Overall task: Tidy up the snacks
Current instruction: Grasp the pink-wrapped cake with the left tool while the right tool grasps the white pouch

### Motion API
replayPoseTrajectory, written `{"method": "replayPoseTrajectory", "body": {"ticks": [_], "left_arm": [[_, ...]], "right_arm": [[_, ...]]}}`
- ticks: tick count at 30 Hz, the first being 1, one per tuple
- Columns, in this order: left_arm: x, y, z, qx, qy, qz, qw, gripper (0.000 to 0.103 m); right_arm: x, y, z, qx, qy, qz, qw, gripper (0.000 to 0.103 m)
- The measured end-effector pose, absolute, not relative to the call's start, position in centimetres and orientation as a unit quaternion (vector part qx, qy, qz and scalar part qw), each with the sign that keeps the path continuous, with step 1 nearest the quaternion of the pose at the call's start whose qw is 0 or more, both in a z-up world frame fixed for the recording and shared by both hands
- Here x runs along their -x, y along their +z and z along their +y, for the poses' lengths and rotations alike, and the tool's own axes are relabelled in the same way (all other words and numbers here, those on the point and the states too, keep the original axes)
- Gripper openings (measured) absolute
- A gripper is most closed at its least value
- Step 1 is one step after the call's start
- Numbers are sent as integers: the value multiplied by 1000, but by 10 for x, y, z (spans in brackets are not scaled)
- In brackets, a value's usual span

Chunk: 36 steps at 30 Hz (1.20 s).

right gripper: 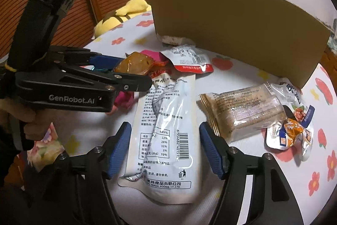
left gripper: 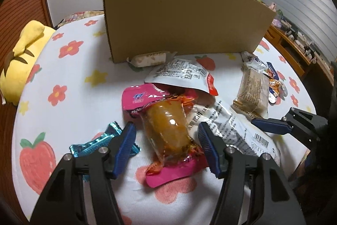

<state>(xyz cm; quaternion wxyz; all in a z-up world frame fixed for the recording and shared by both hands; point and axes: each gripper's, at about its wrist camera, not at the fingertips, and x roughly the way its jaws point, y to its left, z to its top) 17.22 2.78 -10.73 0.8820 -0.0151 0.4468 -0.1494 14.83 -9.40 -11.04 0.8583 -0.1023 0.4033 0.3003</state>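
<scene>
An orange snack in a clear wrapper (left gripper: 166, 130) lies on a pink packet (left gripper: 137, 98). My left gripper (left gripper: 166, 129) straddles the snack, open, with small gaps at both blue pads. In the right wrist view the left gripper (right gripper: 126, 72) comes in from the left over that orange snack (right gripper: 132, 64). My right gripper (right gripper: 164, 128) stands open around a long white pouch (right gripper: 164, 119) with a barcode, lying flat; its pads do not visibly press the pouch. One blue finger (left gripper: 270, 127) of the right gripper shows in the left wrist view.
A tall cardboard box (left gripper: 179, 18) stands behind the pile on a floral cloth (left gripper: 73, 88). Around it lie a brown cracker pack (right gripper: 244, 111), small packets (right gripper: 290, 134), a red-edged white pouch (right gripper: 189, 58), a teal wrapper (left gripper: 94, 140) and a nougat bar (left gripper: 149, 58). A yellow plush (left gripper: 23, 56) sits at the left.
</scene>
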Motion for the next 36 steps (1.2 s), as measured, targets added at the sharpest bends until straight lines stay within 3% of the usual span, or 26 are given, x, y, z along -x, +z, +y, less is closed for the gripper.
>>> {"method": "replayPoseTrajectory", "body": {"ticks": [2,5,20,23,30,36], "left_arm": [[-172,-106,30,23,-155,445,882,43],[-169,-105,31,17,-148,436,888,39],[-136,-96,49,36,-143,411,900,39],[-133,-94,50,39,-140,407,902,39],[-126,-95,58,53,-129,402,905,39],[-123,-94,60,55,-126,399,907,39]], "right_arm": [[-148,-111,-95,101,301,403,859,70],[-146,-111,-95,102,300,402,859,71],[-146,-114,-85,129,289,393,863,73],[-145,-114,-85,139,287,393,863,66],[-148,-114,-87,140,291,398,859,63],[-147,-112,-97,121,291,398,862,47]]}}
